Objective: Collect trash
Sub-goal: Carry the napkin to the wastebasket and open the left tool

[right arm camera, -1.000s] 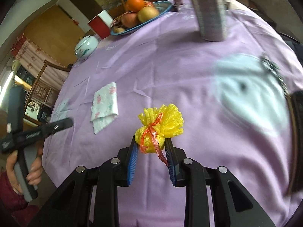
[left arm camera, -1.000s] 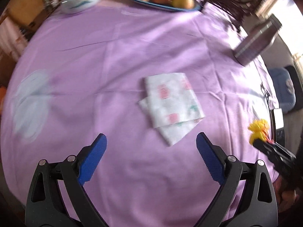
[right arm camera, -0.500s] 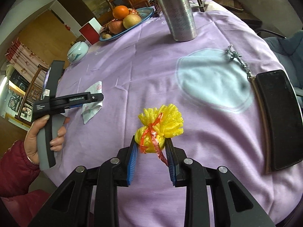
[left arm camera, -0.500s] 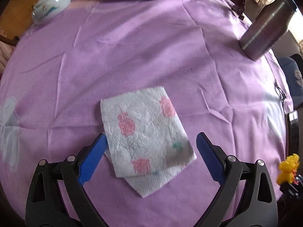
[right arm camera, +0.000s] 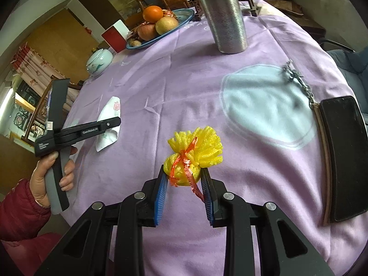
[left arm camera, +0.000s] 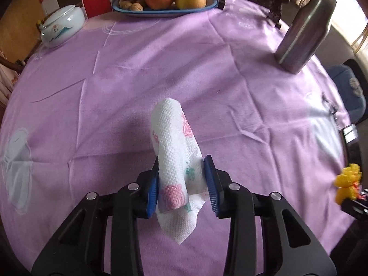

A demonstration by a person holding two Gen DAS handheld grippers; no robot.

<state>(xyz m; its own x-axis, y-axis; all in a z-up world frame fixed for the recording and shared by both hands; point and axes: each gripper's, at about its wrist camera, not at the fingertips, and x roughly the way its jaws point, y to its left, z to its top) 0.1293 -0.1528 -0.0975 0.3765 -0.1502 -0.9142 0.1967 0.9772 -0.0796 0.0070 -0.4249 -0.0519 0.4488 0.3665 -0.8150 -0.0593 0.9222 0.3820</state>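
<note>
Two hand-held grippers pinch napkin (left arm camera: 177, 161) and yellow wrapper (right arm camera: 195, 154); steel bottle (left arm camera: 303, 27), fruit plate (left arm camera: 165, 11) stand beyond.

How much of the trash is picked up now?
Both pieces are grabbed. The left gripper pinches the flowered napkin; the right gripper pinches the yellow foam net. No bin shows, so dropping them off is still left.

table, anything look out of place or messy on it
Nothing is spilled or broken. The odd items are trash, both already gripped: a rose-print paper napkin bunched in the left tongs, and a yellow foam net tied with red ribbon in the right tongs. The purple tablecloth is only creased.
</note>
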